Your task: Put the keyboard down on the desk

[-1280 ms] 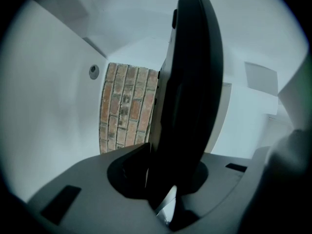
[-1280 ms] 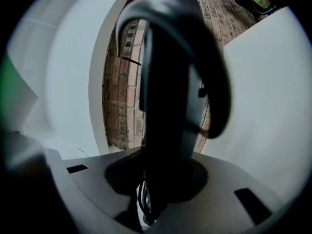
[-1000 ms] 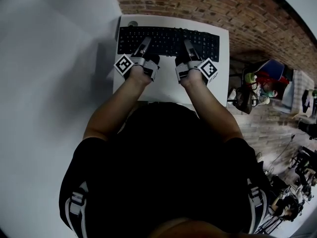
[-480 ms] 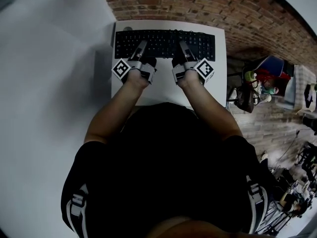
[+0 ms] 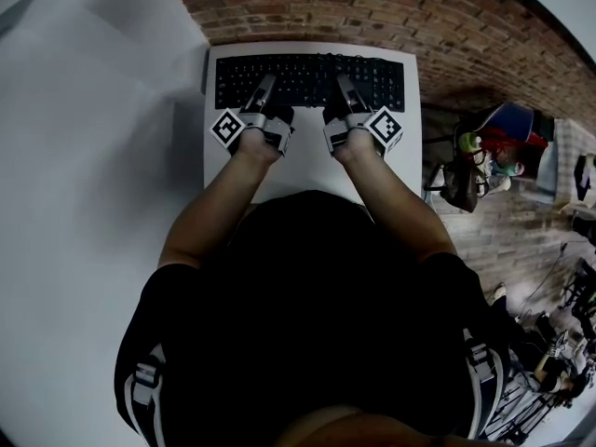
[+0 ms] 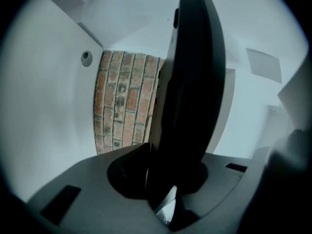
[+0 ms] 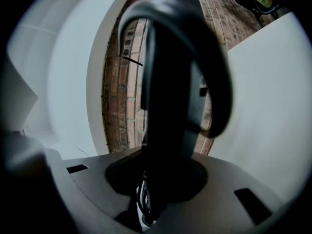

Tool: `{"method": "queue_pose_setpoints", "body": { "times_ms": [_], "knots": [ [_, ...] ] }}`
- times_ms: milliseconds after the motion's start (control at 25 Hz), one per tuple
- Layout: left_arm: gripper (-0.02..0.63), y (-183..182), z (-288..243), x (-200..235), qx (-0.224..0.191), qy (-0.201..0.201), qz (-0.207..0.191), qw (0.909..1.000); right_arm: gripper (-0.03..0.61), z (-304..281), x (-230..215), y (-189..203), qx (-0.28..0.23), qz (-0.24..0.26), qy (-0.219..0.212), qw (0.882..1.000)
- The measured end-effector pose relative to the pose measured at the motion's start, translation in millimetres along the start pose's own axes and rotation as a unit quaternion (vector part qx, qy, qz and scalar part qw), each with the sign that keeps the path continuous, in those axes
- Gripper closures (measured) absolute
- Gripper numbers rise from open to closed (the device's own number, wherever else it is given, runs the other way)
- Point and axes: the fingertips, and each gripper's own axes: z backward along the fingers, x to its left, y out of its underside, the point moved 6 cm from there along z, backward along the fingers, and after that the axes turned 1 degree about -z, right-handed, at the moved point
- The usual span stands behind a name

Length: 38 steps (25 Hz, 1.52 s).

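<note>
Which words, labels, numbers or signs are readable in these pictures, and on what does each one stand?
No text can be read in any view.
On the keyboard: key legends too small to read.
On the cubes of the left gripper and the right gripper: black-and-white square marker patterns only, no words.

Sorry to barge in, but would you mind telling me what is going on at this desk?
A person holds a two-jaw gripper in each hand. The left gripper and the right gripper each clamp the near edge of the keyboard. It sits level over the far part of the white desk. Whether it rests on the desk yet cannot be told.
</note>
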Motion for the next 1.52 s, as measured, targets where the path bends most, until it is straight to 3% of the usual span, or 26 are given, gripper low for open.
{"method": "queue_pose_setpoints", "body": {
  "times_ms": [360,1520],
  "knots": [
    [0.526,20.9,-17.3,13.3,0.010,-0.008,0.002,0.9999,0.463,10.4,-10.8,-25.8,-0.009,-0.007,0.008,1.000],
    [0.526,42.7,-18.6,83.6,0.042,-0.036,0.018,0.9983,0.462,41.3,-73.9,-42.3,-0.042,-0.015,0.032,0.998]
  ]
}}
